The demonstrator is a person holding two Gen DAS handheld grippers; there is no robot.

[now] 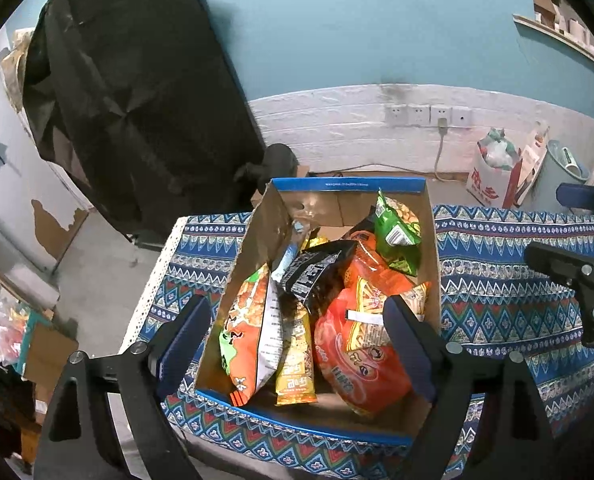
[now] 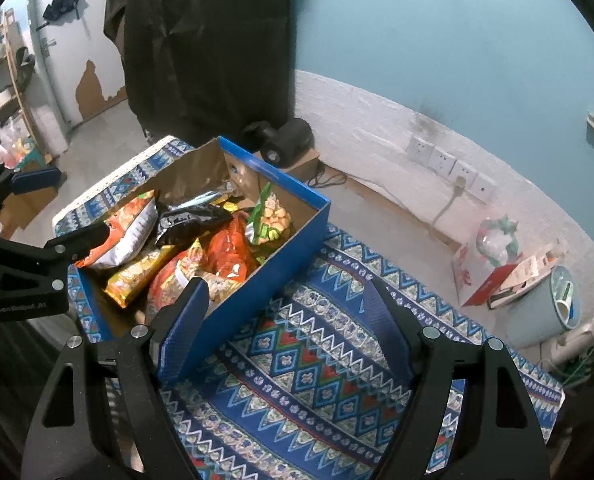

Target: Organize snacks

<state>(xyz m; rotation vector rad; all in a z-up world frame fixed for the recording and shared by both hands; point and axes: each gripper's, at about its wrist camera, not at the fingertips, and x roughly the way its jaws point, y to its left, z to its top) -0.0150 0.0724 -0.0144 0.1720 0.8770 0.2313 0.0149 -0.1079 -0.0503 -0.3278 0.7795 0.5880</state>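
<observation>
A blue cardboard box [image 1: 349, 185] sits on a table under a blue patterned cloth [image 1: 505, 292], and every snack I can see is already inside it. In the left wrist view the box fills the centre of the frame: an orange and white bag [image 1: 253, 336] stands along its left wall, a black bag [image 1: 317, 276] lies across the middle, a yellow packet [image 1: 297, 364] pokes up below it, a big orange bag [image 1: 353, 356] fills the lower right, and a green bag [image 1: 399, 236] leans in the upper right corner.

The left gripper [image 1: 297, 344] hangs over the near end of the box with its fingers spread wide and nothing between them; it grips no bag. The right gripper [image 2: 285, 328], seen in the right wrist view, is also spread and empty, over bare cloth just to the right of the box, with one finger in front of the box's side wall.

No packets lie loose on the cloth in either view, so the gathering looks largely finished. The bags are heaped at mixed angles, so I would guess some tidying inside the box may be all that remains.
</observation>
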